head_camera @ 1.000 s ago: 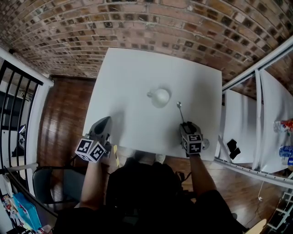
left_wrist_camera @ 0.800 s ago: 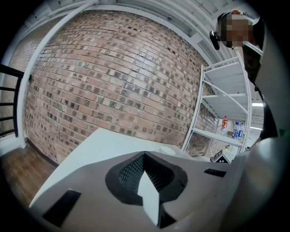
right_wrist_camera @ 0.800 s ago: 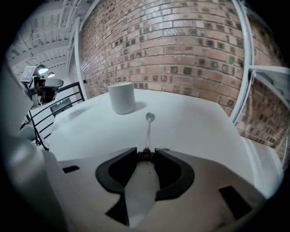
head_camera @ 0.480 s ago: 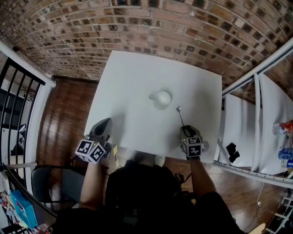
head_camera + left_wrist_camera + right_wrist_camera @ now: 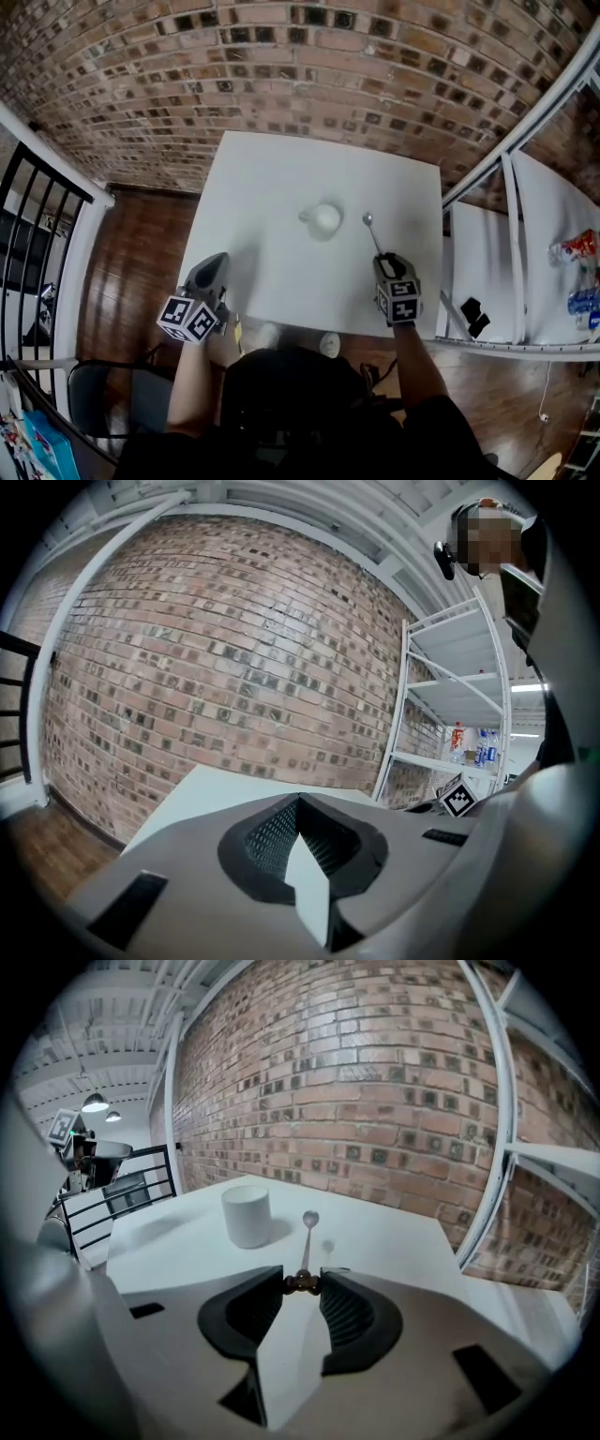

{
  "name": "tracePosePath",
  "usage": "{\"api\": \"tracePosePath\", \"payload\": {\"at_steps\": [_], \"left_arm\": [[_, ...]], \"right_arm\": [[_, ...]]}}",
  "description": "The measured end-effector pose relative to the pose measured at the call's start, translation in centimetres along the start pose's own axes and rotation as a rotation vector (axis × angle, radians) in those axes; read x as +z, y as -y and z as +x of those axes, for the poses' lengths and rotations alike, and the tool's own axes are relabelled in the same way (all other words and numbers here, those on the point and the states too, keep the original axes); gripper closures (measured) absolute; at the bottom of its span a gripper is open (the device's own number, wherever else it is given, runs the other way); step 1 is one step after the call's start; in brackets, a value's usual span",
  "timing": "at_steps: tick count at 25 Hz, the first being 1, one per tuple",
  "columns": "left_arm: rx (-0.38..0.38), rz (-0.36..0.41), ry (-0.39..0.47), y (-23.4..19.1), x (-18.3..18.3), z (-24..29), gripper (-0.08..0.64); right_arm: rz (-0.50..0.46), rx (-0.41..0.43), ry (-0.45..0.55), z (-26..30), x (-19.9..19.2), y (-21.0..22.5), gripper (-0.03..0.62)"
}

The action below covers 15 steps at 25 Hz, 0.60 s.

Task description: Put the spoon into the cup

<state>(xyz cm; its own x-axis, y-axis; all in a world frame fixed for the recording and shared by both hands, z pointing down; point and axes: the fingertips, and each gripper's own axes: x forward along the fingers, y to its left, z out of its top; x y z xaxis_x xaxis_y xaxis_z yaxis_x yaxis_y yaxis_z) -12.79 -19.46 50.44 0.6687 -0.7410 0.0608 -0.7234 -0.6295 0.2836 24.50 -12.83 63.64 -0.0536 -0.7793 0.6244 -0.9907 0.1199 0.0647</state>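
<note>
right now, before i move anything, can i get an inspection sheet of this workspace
surface: white table, bare around the cup and spoon
job's things: white cup upright at mid-table; spoon not yet in it, bowl end pointing ahead, to the cup's right
clutter: nothing seen on the table
grippers: left hand-held gripper jaws together, empty, at the table's near left edge; right hand-held gripper shut on the spoon's handle end, jaws have just been closing
cables: nothing seen on the table
surroundings: brick wall behind, white shelving with bottles at right, black railing at left, wood floor
</note>
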Motion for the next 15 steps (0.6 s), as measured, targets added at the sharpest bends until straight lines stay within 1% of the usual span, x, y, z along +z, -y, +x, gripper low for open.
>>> {"api": "tracePosePath", "payload": {"at_steps": [4,10,12,15], "left_arm": [[-0.024,0.026,0.037,0.6,2.0,0.7,0.557],[-0.052,0.066,0.109,1.2,5.5,1.5,0.557],[-0.053,0.066,0.131,1.1,6.3,1.8,0.557],[-0.057,0.068,0.153,1.1,7.2,2.0,0.557]], "right_arm": [[-0.011,-0.023,0.099,-1.7,4.2,1.2,0.466],[-0.063,-0.03,0.288,-5.5,12.5,1.4,0.466],[-0.07,-0.025,0.329,-6.2,14.4,1.3,0.466],[-0.081,-0.016,0.368,-6.8,16.2,0.9,0.466]]}}
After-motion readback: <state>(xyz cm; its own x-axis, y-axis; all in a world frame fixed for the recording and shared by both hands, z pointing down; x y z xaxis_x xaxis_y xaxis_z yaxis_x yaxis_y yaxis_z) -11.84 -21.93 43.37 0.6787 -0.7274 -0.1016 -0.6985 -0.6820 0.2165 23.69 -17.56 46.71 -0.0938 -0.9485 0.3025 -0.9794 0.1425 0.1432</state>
